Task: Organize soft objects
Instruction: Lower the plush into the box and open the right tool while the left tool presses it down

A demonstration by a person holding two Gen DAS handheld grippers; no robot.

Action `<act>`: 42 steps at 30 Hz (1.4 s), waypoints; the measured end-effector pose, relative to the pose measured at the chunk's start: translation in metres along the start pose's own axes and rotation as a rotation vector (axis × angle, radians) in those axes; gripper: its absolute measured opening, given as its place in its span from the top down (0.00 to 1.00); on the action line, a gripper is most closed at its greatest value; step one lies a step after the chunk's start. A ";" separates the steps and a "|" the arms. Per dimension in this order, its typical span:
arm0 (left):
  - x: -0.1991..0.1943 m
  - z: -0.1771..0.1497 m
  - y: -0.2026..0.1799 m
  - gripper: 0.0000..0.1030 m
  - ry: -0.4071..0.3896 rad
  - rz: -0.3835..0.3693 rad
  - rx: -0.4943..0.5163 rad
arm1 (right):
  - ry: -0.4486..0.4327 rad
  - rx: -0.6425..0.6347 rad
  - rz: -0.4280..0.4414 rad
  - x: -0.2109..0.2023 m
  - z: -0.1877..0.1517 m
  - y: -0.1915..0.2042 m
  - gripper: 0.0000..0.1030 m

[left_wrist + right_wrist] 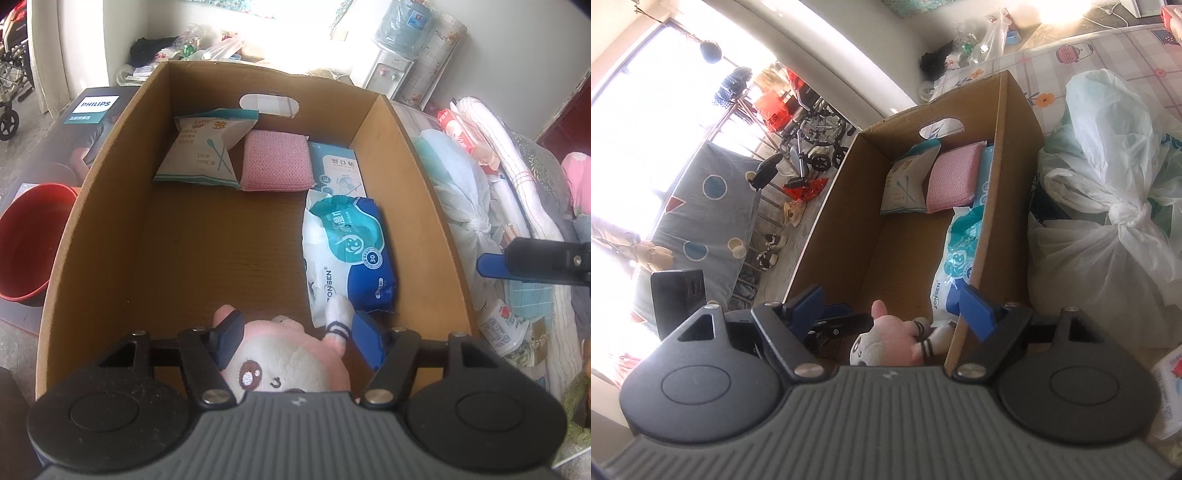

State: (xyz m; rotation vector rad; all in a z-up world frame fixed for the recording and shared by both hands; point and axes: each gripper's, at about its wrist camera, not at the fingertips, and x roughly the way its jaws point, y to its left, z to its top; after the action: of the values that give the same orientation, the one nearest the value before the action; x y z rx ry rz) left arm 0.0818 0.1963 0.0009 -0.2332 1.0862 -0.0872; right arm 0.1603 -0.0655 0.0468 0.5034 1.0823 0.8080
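Setting the plush toy [284,354] down at the near end of the cardboard box [110,206], beside the wipes pack [347,251], goes best if the left claw [295,334], jaws parted around it, lifts straight out, while the right claw [890,306] waits wide and empty.

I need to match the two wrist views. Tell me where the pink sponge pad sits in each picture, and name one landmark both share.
Left wrist view: the pink sponge pad lies at the far end of the cardboard box, between the cotton swab bag and a blue packet.
Right wrist view: pad upper centre, right of the swab bag.
Shared landmark: the box's oval handle cutout.
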 end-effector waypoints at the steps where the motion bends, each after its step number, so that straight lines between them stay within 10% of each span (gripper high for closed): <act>1: 0.001 0.000 0.000 0.35 0.010 0.002 0.003 | 0.001 -0.001 0.001 0.002 -0.001 0.001 0.22; 17: 0.047 -0.004 -0.009 0.15 0.204 0.043 0.053 | -0.007 0.025 0.023 0.002 -0.004 -0.009 0.21; 27: 0.041 -0.011 -0.014 0.28 0.148 0.051 0.052 | -0.013 0.056 0.034 -0.002 -0.004 -0.019 0.21; 42: -0.012 0.032 0.037 0.27 -0.079 -0.040 -0.246 | -0.025 0.061 0.050 -0.002 -0.003 -0.022 0.21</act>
State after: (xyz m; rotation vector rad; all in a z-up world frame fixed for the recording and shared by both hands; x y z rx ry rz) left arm 0.1031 0.2396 0.0172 -0.4758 1.0135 0.0203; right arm 0.1643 -0.0811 0.0308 0.5923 1.0775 0.8127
